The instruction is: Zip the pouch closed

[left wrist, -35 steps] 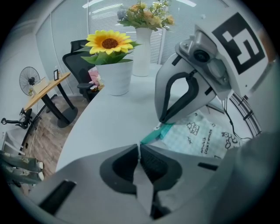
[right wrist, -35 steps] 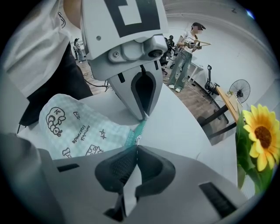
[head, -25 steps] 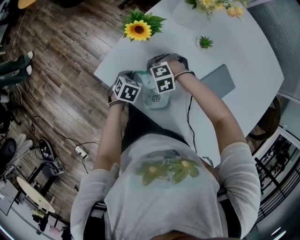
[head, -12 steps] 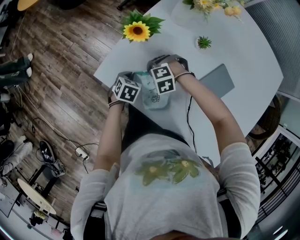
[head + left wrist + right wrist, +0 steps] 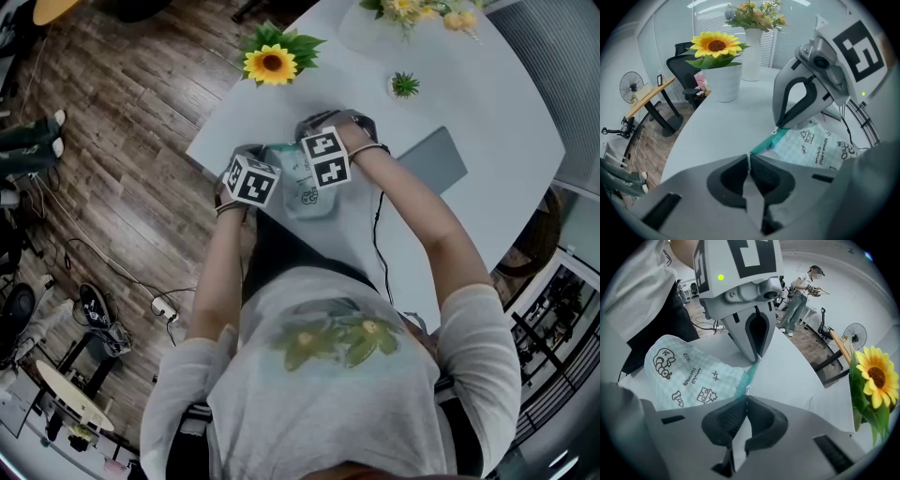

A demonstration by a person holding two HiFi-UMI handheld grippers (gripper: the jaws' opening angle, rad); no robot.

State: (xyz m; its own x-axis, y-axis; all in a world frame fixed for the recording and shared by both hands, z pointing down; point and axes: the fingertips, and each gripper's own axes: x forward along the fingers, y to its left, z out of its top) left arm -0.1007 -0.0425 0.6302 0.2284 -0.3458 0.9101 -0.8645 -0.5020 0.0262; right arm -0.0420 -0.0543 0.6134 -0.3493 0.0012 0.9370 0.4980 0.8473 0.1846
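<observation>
A pale mint checked pouch (image 5: pixel 310 192) with cartoon prints lies on the white table (image 5: pixel 487 103), its teal zipper strip (image 5: pixel 764 144) running along the edge between the two grippers. My left gripper (image 5: pixel 749 157) is shut on the end of that strip. My right gripper (image 5: pixel 746 398) is shut on the small metal zipper pull (image 5: pixel 747 390), a short way along the strip from the left one. In the head view the two marker cubes (image 5: pixel 251 180) (image 5: pixel 325 157) hover over the pouch and hide both sets of jaws.
A potted sunflower (image 5: pixel 272 62) stands near the table's left edge, with a small green plant (image 5: pixel 405 84) and a vase of flowers (image 5: pixel 412 9) farther back. A grey slab (image 5: pixel 433 161) and a black cable (image 5: pixel 379 234) lie right of the pouch. A person (image 5: pixel 799 291) stands in the background.
</observation>
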